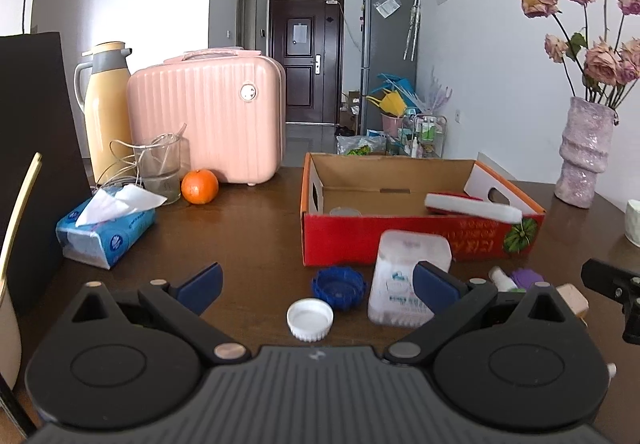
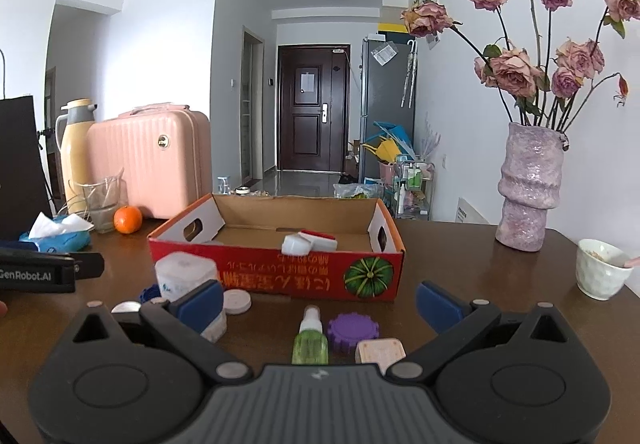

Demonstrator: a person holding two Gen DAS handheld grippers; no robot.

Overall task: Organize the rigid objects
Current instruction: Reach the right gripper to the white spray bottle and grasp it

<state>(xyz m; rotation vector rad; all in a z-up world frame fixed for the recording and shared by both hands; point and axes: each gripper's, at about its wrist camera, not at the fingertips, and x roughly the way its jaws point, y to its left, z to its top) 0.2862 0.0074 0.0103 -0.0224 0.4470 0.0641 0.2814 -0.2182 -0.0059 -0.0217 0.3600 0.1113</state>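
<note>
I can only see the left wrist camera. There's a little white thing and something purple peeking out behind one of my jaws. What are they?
Observer: The white thing is the top of a small green spray bottle. It is on the table in front of the red box.
Operator: And the purple thing?
Observer: That's a purple cap with toothed edges, just to the right of the bottle.
Operator: Is anything inside the white cup way over at the edge?
Observer: Yes, the white cup has some brownish bits in it.
</note>
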